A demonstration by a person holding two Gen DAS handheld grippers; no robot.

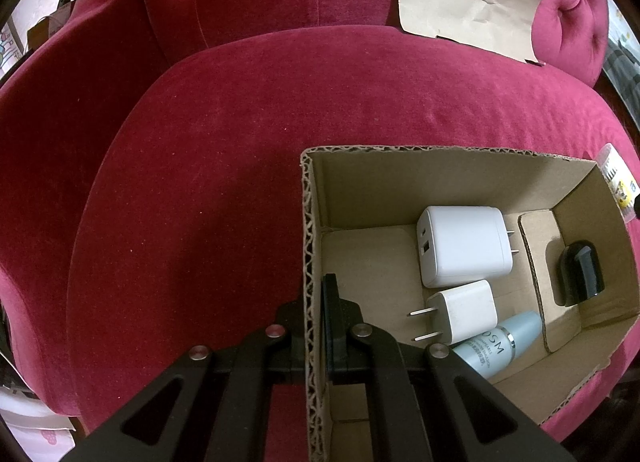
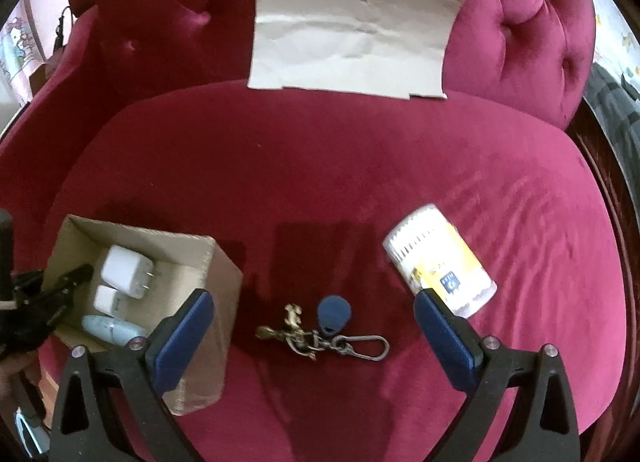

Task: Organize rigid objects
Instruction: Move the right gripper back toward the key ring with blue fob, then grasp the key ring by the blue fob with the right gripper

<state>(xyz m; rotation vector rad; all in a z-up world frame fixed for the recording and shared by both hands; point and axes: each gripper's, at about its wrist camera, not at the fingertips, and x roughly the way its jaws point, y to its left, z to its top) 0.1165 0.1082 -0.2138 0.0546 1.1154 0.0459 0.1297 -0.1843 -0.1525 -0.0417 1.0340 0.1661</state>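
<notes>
Nearest the seat cushion's [image 2: 360,166] front edge, the right gripper [image 2: 314,316] hangs with its blue-padded jaws spread wide and nothing between them, framing a keychain [image 2: 324,336] that lies flat on the velvet: a brass charm, a blue teardrop fob and a steel clip, all small and hard. That straddle suggests the keys are the next thing to be gathered. Just past the right-hand pad, a cylindrical tub of cotton swabs [image 2: 440,262] lies on its side, clear plastic with a yellow label; being round, it may roll if nudged.

Toward the cushion's left edge sits the cardboard box [image 1: 308,246], corrugated and open-topped. The left gripper [image 1: 318,326] is closed tight on its near wall, one finger inside and one outside, probably to steady the light box on the soft cushion while things drop in. Already inside are a large white charger [image 1: 464,246], a small white plug [image 1: 464,312], a pale blue bottle [image 1: 500,342] and a glossy black object [image 1: 580,276].

Farthest back, a creased sheet of brown paper [image 2: 348,30] leans against the tufted backrest.
</notes>
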